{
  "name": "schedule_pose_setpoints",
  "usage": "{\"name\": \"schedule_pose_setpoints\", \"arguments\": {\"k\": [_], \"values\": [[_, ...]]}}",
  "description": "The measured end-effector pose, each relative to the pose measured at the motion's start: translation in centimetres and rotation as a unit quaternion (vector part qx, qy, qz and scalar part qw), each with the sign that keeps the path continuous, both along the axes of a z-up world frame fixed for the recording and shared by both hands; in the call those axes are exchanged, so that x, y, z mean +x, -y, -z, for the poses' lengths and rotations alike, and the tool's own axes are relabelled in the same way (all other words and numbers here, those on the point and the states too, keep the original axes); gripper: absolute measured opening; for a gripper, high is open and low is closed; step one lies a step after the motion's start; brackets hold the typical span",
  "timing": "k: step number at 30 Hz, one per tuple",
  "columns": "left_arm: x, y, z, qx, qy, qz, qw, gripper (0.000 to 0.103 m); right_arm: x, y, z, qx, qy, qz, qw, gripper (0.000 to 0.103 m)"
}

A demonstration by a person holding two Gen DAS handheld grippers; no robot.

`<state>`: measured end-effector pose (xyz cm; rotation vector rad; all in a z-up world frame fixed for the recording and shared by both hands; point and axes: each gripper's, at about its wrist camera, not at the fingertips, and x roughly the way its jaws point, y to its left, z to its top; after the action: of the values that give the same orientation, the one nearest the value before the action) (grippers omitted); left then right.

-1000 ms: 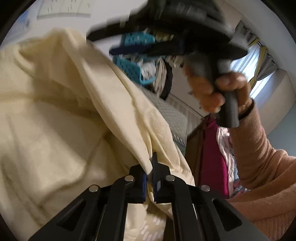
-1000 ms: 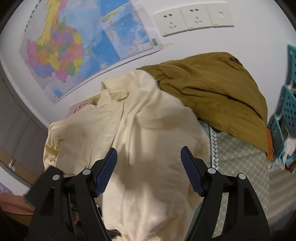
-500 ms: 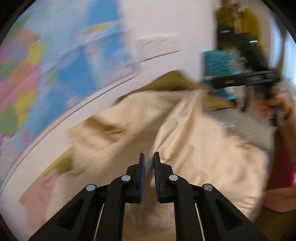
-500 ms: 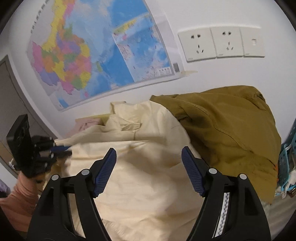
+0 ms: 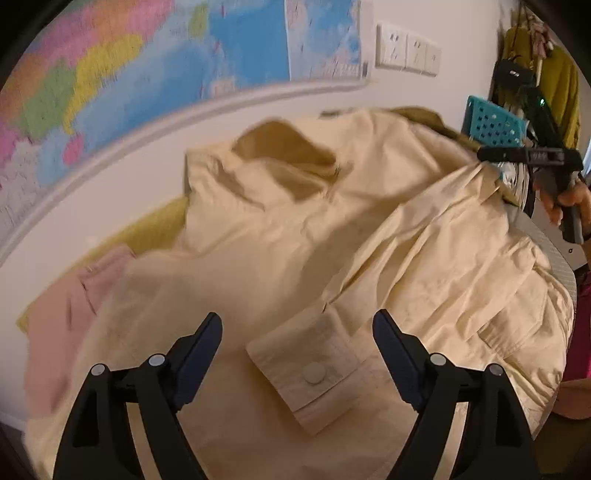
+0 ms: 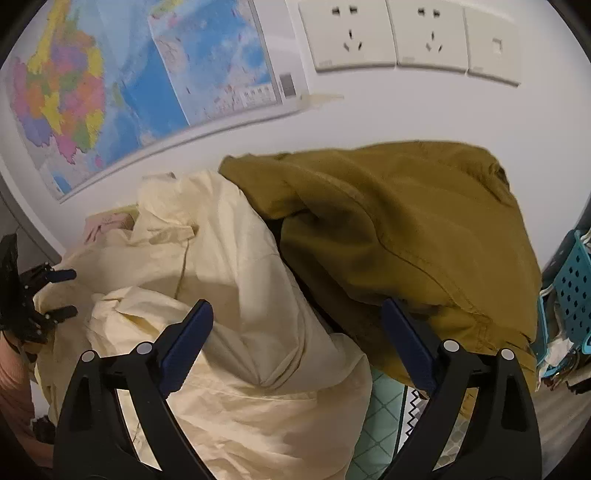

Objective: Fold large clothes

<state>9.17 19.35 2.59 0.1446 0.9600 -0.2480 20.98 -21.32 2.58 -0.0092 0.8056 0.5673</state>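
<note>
A large cream shirt (image 5: pixel 369 236) lies spread and rumpled on the surface, its buttoned cuff (image 5: pixel 314 373) just ahead of my left gripper (image 5: pixel 297 339), which is open and empty above it. The shirt also shows in the right wrist view (image 6: pixel 236 295), bunched up. My right gripper (image 6: pixel 295 328) is open and empty over the shirt's edge, beside an olive-brown jacket (image 6: pixel 406 240). The right gripper also shows in the left wrist view (image 5: pixel 532 155) at the shirt's far right edge. The left gripper shows in the right wrist view (image 6: pixel 55 293), open at the far left.
A map (image 6: pixel 129 81) and wall sockets (image 6: pixel 406 33) are on the wall behind. A pink garment (image 5: pixel 74 302) on a yellow-green cloth lies at the left. A teal perforated basket (image 6: pixel 576 280) stands at the right. A patterned mat (image 6: pixel 384 417) covers the surface.
My left gripper let go of the cream shirt, opened, and swung to look over the spread shirt. My right gripper moved closer to the wall and stayed open.
</note>
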Motion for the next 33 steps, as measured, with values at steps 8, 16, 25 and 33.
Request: {"name": "schedule_pose_setpoints", "arguments": {"k": [8, 16, 25, 33], "values": [[1.2, -0.1, 4.2, 0.009, -0.038, -0.014, 0.9991, 0.066, 1.6, -4.2, 0.7, -0.121, -0.008, -0.024, 0.992, 0.015], [1.3, -0.9, 4.6, 0.013, -0.033, -0.041, 0.9985, 0.058, 3.1, -3.4, -6.1, -0.053, 0.030, -0.021, 0.998, 0.004], [1.8, -2.2, 4.7, -0.005, -0.035, -0.074, 0.9966, 0.061, 5.2, -1.6, -2.3, 0.006, -0.025, 0.037, 0.999, 0.040], [0.3, -2.0, 1.5, -0.021, 0.017, -0.073, 0.9969, 0.063, -7.7, -7.7, -5.8, -0.007, 0.107, -0.112, 0.988, 0.052]]}}
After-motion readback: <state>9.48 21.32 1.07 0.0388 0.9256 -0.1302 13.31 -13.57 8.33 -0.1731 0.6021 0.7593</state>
